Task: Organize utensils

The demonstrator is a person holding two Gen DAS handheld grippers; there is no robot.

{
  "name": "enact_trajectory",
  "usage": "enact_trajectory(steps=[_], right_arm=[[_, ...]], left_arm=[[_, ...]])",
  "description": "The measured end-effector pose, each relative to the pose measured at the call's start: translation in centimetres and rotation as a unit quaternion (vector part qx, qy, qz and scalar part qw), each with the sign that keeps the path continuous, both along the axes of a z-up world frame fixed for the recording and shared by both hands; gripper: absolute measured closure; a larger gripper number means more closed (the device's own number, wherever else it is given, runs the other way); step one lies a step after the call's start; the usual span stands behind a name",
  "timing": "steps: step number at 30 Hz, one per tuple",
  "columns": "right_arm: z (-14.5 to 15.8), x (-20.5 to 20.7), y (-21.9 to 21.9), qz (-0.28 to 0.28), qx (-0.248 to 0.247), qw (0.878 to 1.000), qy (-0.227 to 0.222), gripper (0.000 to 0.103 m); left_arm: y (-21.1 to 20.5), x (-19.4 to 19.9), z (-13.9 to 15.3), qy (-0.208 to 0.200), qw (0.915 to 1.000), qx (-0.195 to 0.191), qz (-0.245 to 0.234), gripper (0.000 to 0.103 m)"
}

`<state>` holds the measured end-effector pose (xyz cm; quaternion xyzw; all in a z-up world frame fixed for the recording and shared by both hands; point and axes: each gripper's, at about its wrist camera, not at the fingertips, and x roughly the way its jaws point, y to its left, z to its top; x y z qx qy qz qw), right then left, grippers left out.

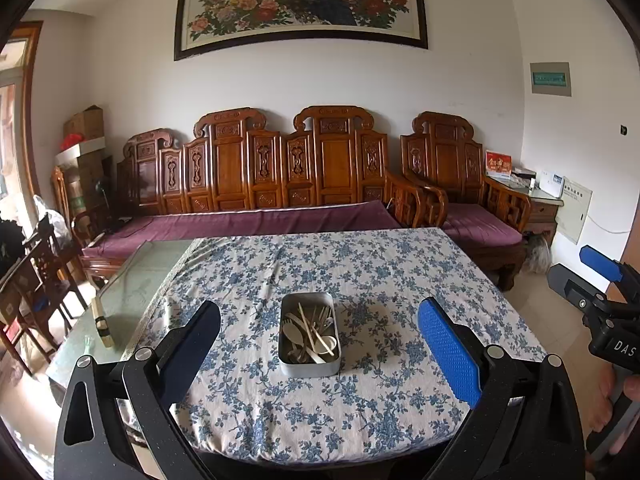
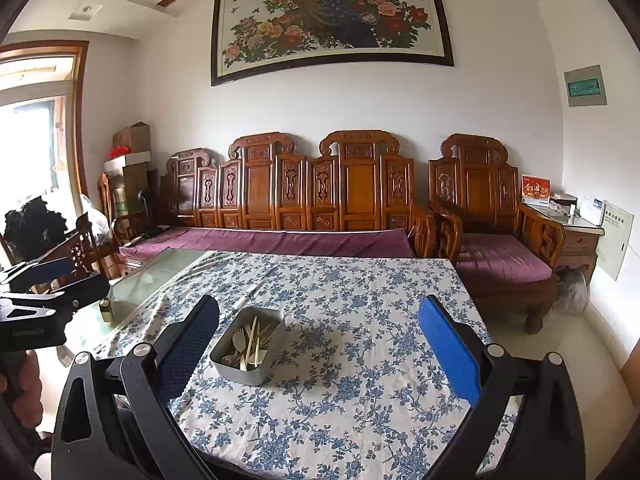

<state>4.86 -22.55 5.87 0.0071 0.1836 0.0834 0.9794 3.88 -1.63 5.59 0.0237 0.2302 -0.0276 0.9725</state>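
Observation:
A rectangular metal tin [image 1: 310, 366] [image 2: 236, 370] stands on the blue-flowered tablecloth [image 1: 360, 272] [image 2: 360, 320]. Pale utensils [image 1: 310, 330] [image 2: 250, 342] lie jumbled inside it: spoons, forks and chopsticks. My left gripper [image 1: 320, 320] hovers open above the near table edge, the tin straight ahead between its fingers and further off. My right gripper [image 2: 320, 320] is open too, with the tin ahead and left, near its left finger. Each gripper shows at the edge of the other's view [image 1: 600, 276] [image 2: 44, 280]. Nothing is held.
A bare glass strip of the table [image 1: 136, 280] [image 2: 160, 276] lies left of the cloth, with a small wooden block [image 1: 102, 322] on it. Behind stand a carved wooden sofa [image 1: 260, 168] and armchair [image 1: 460, 184]. Wooden chairs [image 1: 36, 280] are at the left.

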Motion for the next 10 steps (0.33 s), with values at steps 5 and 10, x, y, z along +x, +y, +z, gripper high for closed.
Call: enact_trajectory(steps=[5, 10], right_arm=[[-0.01, 0.0, 0.04, 0.0, 0.001, 1.0, 0.0, 0.003], [0.02, 0.0, 0.03, 0.0, 0.001, 1.0, -0.001, 0.003]], left_arm=[[-0.03, -0.01, 0.05, 0.0, 1.0, -0.001, -0.003, 0.008], [-0.17, -0.05, 0.04, 0.0, 1.0, -0.002, -0.003, 0.008]])
